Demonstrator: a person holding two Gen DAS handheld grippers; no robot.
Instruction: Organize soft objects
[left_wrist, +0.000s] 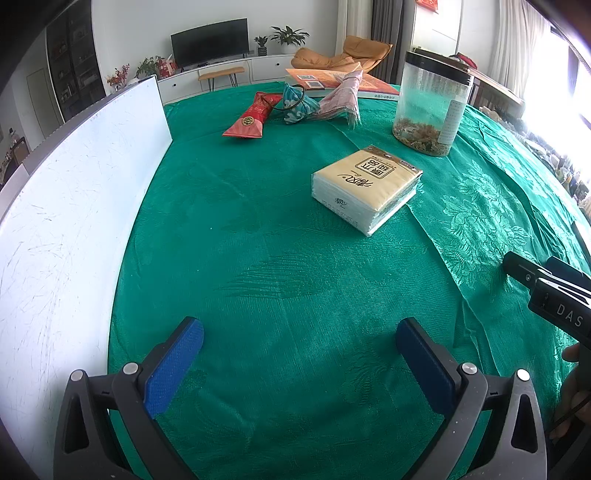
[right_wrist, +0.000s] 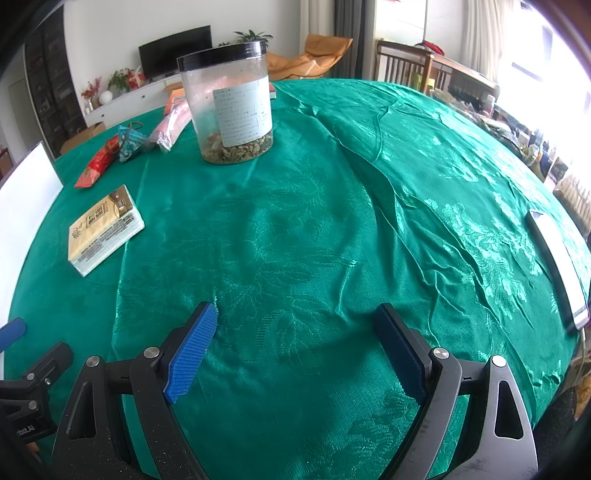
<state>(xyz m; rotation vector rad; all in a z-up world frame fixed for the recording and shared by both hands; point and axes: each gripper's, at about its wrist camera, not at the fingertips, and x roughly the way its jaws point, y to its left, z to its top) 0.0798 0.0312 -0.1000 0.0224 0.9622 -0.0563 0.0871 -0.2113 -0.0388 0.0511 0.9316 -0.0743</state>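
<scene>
Both grippers, left (left_wrist: 299, 334) and right (right_wrist: 295, 319), hover with fingers spread and empty, lined up short of the tissue pack (left_wrist: 365, 190), probably first pickup; jar (left_wrist: 430, 103) just behind it.

A beige plastic-wrapped tissue pack (left_wrist: 365, 188) is lying on the green patterned tabletop (left_wrist: 280, 266), right of centre in the left wrist view. Behind it, toward the upper right, a clear cylindrical jar with a black lid (left_wrist: 430, 101) is standing. At upper centre, a red foil packet (left_wrist: 249, 118), a teal patterned pouch (left_wrist: 297, 105) and a pink wrapped bundle (left_wrist: 341, 98) are lying side by side, before a flat orange book (left_wrist: 340, 82). A white upright board (left_wrist: 74, 206) is running along the left edge. In the right wrist view, a flat white phone (right_wrist: 559, 264) is lying at the right edge.
</scene>
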